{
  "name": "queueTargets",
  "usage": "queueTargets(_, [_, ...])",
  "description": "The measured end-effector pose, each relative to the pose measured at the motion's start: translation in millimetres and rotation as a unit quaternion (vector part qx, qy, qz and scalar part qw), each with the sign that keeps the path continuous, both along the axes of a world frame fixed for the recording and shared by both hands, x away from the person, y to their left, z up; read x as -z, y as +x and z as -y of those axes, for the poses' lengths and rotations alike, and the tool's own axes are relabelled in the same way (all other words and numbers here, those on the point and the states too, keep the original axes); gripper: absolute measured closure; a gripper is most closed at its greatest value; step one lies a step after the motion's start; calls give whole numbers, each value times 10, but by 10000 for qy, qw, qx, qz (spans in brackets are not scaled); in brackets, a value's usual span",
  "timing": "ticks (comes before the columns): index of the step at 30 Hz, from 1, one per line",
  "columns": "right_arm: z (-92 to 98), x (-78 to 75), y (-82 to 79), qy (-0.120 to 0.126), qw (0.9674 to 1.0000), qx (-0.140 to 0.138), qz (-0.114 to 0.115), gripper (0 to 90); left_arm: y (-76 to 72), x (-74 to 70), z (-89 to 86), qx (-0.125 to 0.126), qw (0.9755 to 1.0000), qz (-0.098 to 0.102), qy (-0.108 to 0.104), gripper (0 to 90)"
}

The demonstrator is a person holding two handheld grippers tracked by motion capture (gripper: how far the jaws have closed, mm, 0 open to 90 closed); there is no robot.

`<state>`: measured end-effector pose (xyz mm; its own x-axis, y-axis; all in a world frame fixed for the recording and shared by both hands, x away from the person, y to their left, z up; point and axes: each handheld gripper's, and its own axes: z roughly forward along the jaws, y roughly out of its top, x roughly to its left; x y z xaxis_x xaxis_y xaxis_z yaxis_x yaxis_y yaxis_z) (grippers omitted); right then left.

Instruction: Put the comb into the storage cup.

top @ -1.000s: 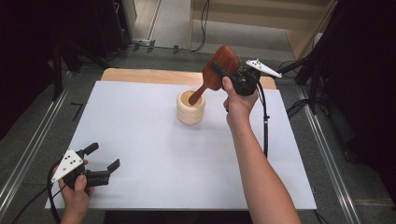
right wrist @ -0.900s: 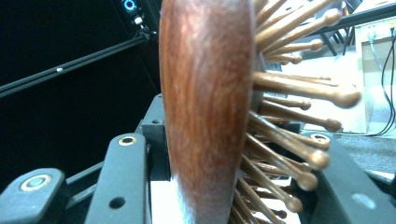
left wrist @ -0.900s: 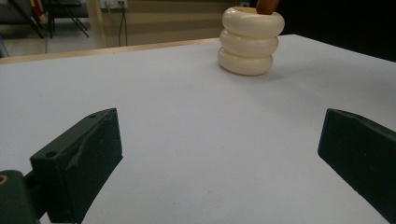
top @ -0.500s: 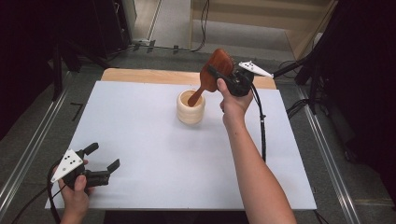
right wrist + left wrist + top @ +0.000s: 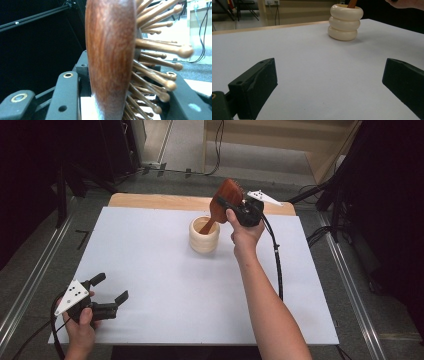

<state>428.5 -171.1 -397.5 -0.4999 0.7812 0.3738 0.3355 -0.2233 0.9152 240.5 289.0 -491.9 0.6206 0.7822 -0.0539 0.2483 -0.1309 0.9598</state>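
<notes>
A reddish wooden hairbrush (image 5: 225, 200) is clamped by its head in my right gripper (image 5: 234, 206), which is shut on it; its handle points down into a cream ribbed cup (image 5: 204, 236) at the back middle of the white table. In the right gripper view the brush back (image 5: 110, 60) and its wooden pins (image 5: 160, 50) stand between the black jaws. My left gripper (image 5: 107, 295) rests at the near left corner, open, with nothing between its fingers (image 5: 254, 87). From there the cup (image 5: 345, 23) shows far ahead with the brush handle (image 5: 352, 3) inside.
The white table sheet (image 5: 165, 285) spreads wide between the two grippers. A wooden strip (image 5: 165, 201) runs along the far edge. Metal rails (image 5: 30, 280) flank the table, and a black cable (image 5: 276, 265) trails from the right gripper.
The right gripper has moved down and to the left with the brush, so the handle sits deeper in the cup. The left gripper has stayed where it was.
</notes>
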Motion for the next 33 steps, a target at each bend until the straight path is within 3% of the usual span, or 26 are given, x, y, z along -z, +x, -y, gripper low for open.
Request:
queueTargets(11, [-92,108,26,-69,9999,-40,-85,529,-3,-1,1,9,10000,-2,5,0])
queueTargets(14, [-89,164,36,29,9999,-45,-144,529,-3,-1,1,11,10000,-3,3,0])
queueTargets(17, [-98,243,45,-21,9997,-16,-223,529,-3,-1,1,12,10000,-4,9,0])
queueTargets(33, [-163,353,61,38,9995,-16,-305,529,-4,-1,4,22,10000,-5,21,1])
